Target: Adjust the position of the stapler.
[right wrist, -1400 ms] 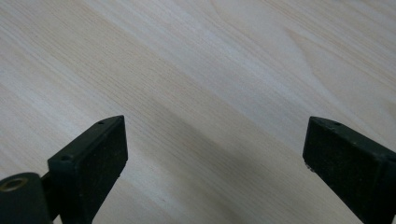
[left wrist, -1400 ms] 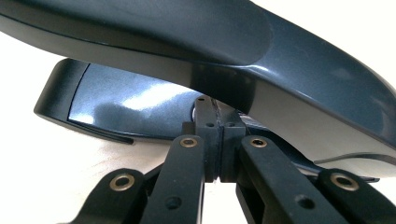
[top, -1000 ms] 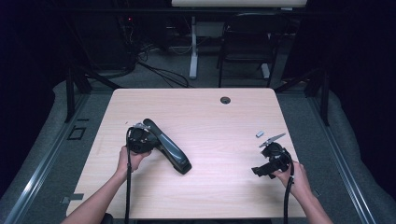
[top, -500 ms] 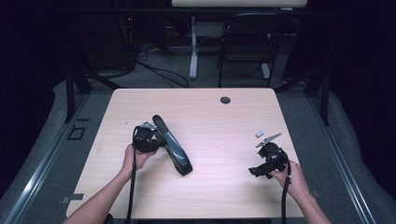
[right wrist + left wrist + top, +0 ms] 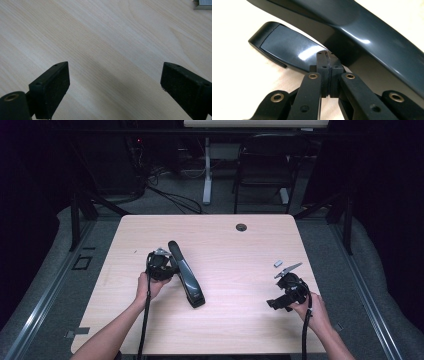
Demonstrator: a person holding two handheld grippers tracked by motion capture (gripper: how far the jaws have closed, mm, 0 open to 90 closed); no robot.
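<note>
A long black stapler (image 5: 186,277) lies slantwise on the left half of the wooden table (image 5: 235,255). In the left gripper view its glossy top arm (image 5: 372,37) runs across the upper right, and a second black part (image 5: 284,48) lies below it. My left gripper (image 5: 172,268) sits at the stapler's left side. Its jaws are shut on each other with nothing between them, and the left gripper's tips (image 5: 328,60) are right up against the stapler. My right gripper (image 5: 282,292) is held at the right of the table. The right gripper's jaws (image 5: 113,80) stand wide open over bare wood.
A small grey metal piece (image 5: 278,263) lies just beyond the right gripper, and the same metal piece (image 5: 202,4) sits in the top right corner of the right gripper view. A round cable hole (image 5: 241,227) is near the table's far edge. A chair (image 5: 265,165) and table legs stand behind.
The stapler's far end has swung to the right, so it lies steeper on the table. My left gripper has shifted slightly right with it. The right gripper has stayed put.
</note>
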